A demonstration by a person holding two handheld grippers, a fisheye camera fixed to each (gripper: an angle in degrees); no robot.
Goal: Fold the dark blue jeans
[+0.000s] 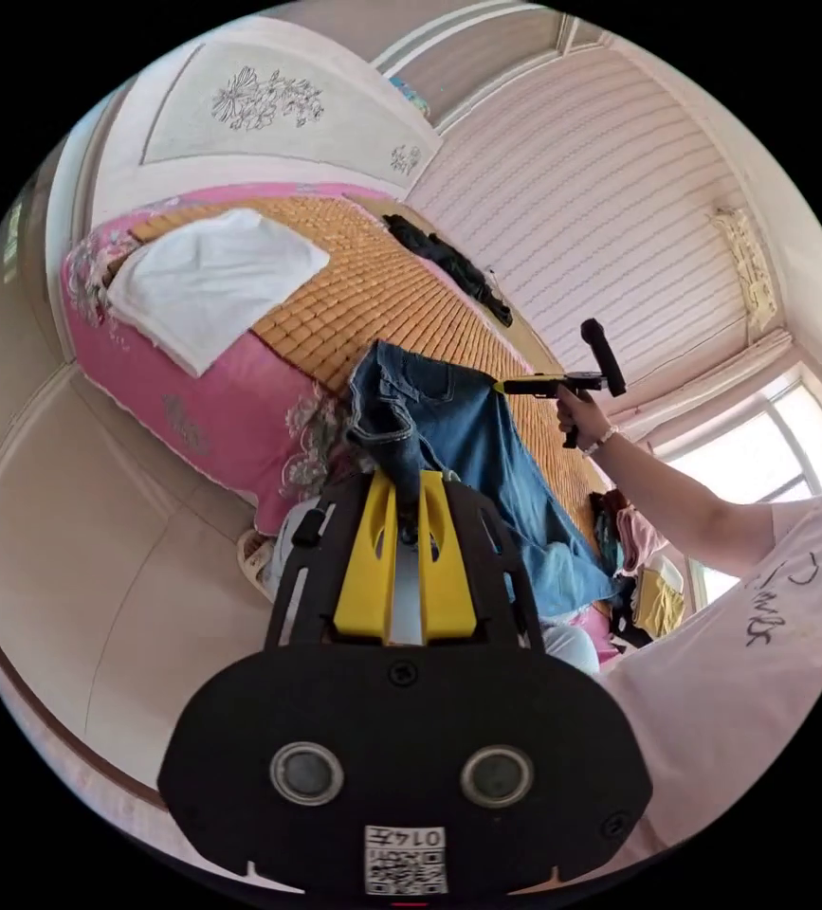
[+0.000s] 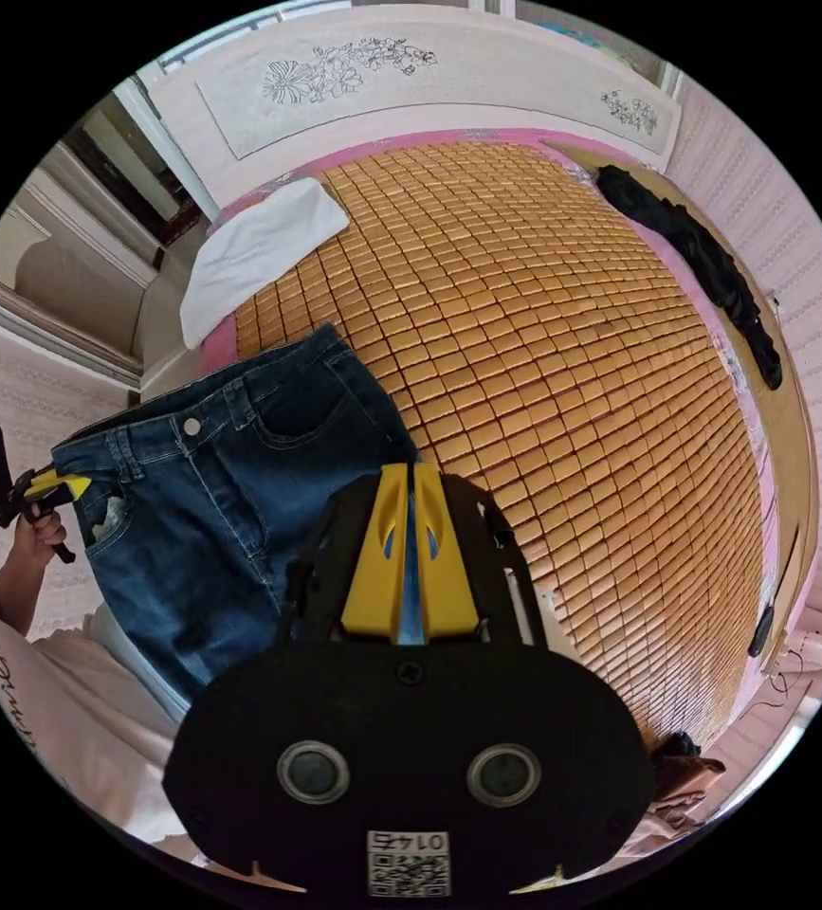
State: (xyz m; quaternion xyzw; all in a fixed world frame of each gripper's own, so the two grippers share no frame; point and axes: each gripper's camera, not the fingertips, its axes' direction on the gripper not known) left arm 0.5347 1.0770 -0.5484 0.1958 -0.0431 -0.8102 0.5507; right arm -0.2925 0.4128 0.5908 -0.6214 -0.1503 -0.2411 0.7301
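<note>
A person stands at a bed (image 2: 562,379) covered with a woven bamboo mat, holding the dark blue jeans (image 2: 230,493) up by the waistband with 2 grippers. The left gripper (image 1: 409,493) has its yellow jaws pinched on one waistband corner; the right gripper (image 2: 409,559) has its jaws closed on denim at the opposite side. Held apart like this, the jeans hang spread above the mat, probably ready to be laid flat for folding. A white cloth (image 2: 259,251) and a black garment (image 2: 704,256) lie well apart near the bed's edges.
</note>
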